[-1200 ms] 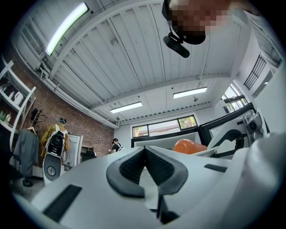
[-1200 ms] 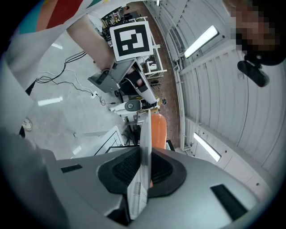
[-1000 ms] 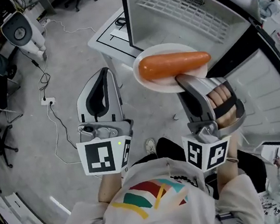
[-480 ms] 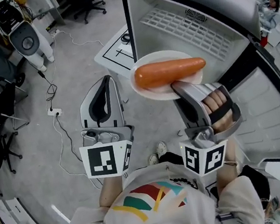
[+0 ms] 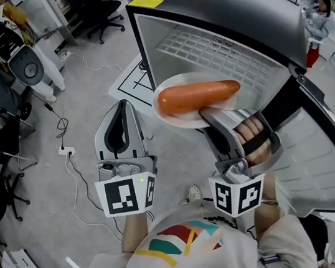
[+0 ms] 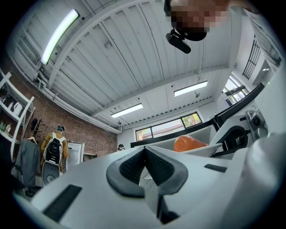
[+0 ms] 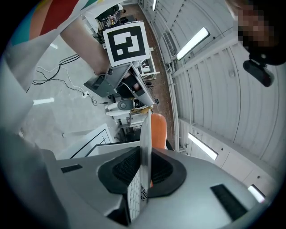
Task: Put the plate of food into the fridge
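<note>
Up in the air with the plate (image 5: pixel 170 118), one fat orange carrot (image 5: pixel 198 95) lying across it, right at the mouth of the open fridge (image 5: pixel 231 19). Not inside yet, by the look of it: cabinet and its white grille (image 5: pixel 217 50) off at 1 o'clock from the plate, door (image 5: pixel 322 156) swung wide at 4 o'clock.

Pinched by the near rim only, in the right hand-held gripper (image 5: pixel 206 115). Jaws drawn in to a narrow gap, thin white edge clamped between the dark pads, carrot peeking up just beyond them.

Over at 8 o'clock from the plate, the left hand-held gripper (image 5: pixel 123 106): pads pressed together, nothing between them, clear of the plate and carrying nothing.

Now for doing this well. Probably a tricky carry: one-sided grip, long lever, round load free to roll. Best to hold the plate dead level, no wrist roll, and ease it toward 1 o'clock rather than rush. Worth clearing the fridge's left wall at 11 o'clock with the far rim. Set it flat on a shelf first, then loosen the pads, not the other way round. Left gripper either under the free rim as a prop or well out of the way.
</note>
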`<state>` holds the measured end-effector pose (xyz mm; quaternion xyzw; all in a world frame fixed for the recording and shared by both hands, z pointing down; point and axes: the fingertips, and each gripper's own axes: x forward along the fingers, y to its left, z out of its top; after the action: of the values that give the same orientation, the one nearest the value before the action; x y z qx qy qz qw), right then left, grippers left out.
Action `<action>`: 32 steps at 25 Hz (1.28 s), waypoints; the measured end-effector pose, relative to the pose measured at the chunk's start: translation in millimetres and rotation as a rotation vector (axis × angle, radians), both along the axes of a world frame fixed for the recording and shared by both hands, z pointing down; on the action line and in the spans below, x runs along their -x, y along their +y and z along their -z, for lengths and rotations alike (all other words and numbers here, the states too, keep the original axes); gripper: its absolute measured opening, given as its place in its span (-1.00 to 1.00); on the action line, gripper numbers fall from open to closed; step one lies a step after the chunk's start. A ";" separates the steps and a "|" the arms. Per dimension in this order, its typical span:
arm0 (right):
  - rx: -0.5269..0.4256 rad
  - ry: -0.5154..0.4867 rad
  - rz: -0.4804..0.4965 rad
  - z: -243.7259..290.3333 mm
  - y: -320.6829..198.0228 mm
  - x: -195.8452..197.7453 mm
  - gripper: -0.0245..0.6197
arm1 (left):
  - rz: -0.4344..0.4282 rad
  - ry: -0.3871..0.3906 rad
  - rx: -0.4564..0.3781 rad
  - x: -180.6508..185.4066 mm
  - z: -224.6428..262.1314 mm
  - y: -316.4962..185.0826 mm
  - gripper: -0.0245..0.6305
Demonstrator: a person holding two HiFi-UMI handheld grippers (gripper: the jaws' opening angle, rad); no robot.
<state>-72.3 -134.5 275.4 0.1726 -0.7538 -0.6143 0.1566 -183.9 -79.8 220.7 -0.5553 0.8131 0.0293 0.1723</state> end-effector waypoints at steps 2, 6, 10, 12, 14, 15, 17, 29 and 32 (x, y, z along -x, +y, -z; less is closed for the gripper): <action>0.010 -0.002 0.002 -0.5 -4.6 0.2 -0.80 | 0.003 0.002 0.009 0.6 -1.9 -8.4 -0.91; 0.024 -0.008 0.001 -5.6 -16.2 -0.4 -0.80 | -0.004 0.000 0.019 -1.4 -6.8 -24.7 -0.91; 0.040 -0.005 0.002 -7.2 -21.3 -3.1 -0.80 | -0.023 0.002 0.035 -7.5 -8.7 -36.6 -0.91; 0.042 -0.005 -0.006 -5.9 -28.0 -2.0 -0.80 | -0.039 -0.001 0.039 -8.6 -7.4 -46.3 -0.91; 0.045 -0.008 -0.021 -5.7 -35.0 1.5 -0.80 | -0.059 -0.002 0.033 -5.8 -5.9 -56.4 -0.91; 0.046 -0.009 -0.030 -6.6 -37.8 3.6 -0.80 | -0.071 -0.003 0.028 -3.1 -5.7 -61.1 -0.91; 0.047 -0.008 -0.044 -11.1 -43.0 8.0 -0.80 | -0.089 -0.003 0.020 2.5 -8.2 -70.6 -0.91; 0.040 -0.001 -0.337 -7.5 -86.5 37.3 -0.80 | -0.384 0.006 0.023 34.8 -7.4 -143.7 -0.91; 0.046 0.009 -0.421 -7.3 -94.2 43.8 -0.80 | -0.465 0.005 0.034 41.2 -6.3 -156.2 -0.91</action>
<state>-116.1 -228.7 282.8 0.3200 -0.7142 -0.5515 0.2887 -225.1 -236.0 227.0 -0.7306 0.6639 0.0561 0.1494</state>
